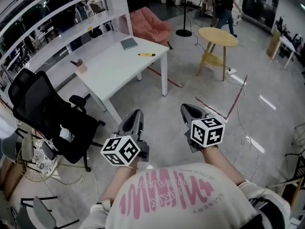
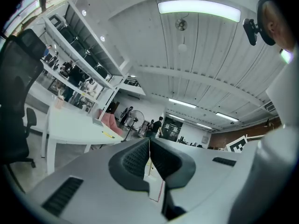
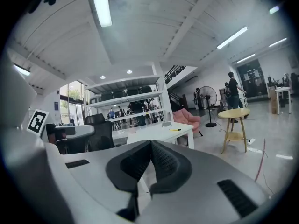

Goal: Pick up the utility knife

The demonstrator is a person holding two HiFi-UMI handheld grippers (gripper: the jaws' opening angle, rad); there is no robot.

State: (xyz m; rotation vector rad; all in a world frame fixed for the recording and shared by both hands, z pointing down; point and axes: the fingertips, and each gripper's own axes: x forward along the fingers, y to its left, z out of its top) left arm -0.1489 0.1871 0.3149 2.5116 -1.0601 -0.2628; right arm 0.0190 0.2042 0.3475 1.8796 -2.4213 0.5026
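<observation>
With the left gripper (image 1: 137, 113) and right gripper (image 1: 187, 109) both clenched on nothing and well apart from it, the knife (image 1: 147, 55), a small yellow bar near a corner of the table (image 1: 114, 70), seems (too distant to be sure) light, stiff and slick, best pinched across its handle's middle.

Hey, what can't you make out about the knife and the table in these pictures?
Knife: too small in every view to tell whether its blade is out.
Grey flat thing on the table: head view, too small to tell notebook from tablet.
Cup: head view, contents too small to name.
</observation>
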